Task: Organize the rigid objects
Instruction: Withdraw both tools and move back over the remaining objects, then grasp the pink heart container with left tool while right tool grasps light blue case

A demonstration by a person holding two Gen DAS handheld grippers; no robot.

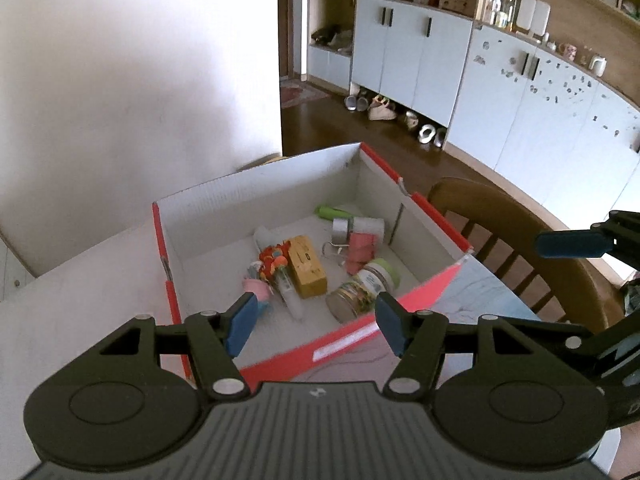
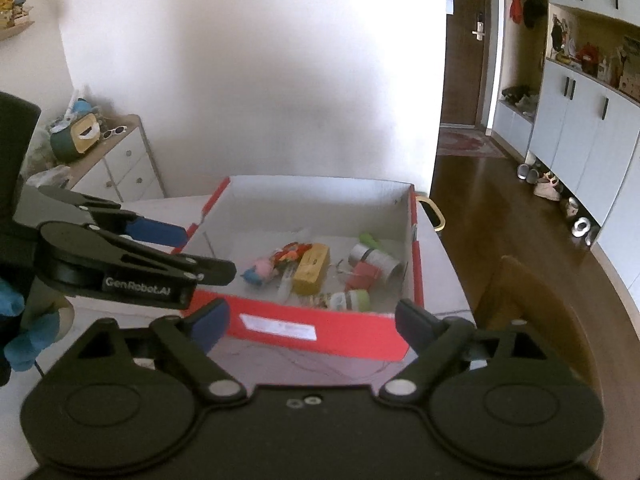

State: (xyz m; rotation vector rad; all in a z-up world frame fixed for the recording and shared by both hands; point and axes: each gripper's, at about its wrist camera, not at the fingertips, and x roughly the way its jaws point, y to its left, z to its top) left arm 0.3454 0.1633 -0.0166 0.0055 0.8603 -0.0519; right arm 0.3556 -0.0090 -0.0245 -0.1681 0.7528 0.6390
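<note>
Both claws released, nothing held: left gripper (image 1: 314, 322), right gripper (image 2: 312, 320). Rigid objects, glass jar (image 1: 352, 300) included, are crowded mid-floor in the red box (image 2: 320, 330). A neighbour could be nudged.

Left view: sits on my left gripper (image 1: 316, 322), looking forward and down over the near long wall into the red box (image 1: 404, 308), close in.
Right view: sits on my right gripper (image 2: 312, 326), facing the same box (image 2: 320, 330) from just outside its near wall (a little further back).
Shared: the box, the yellow block (image 1: 307, 266) (image 2: 312, 268), the table (image 1: 80, 292) (image 2: 448, 280); each view catches the other gripper.
</note>
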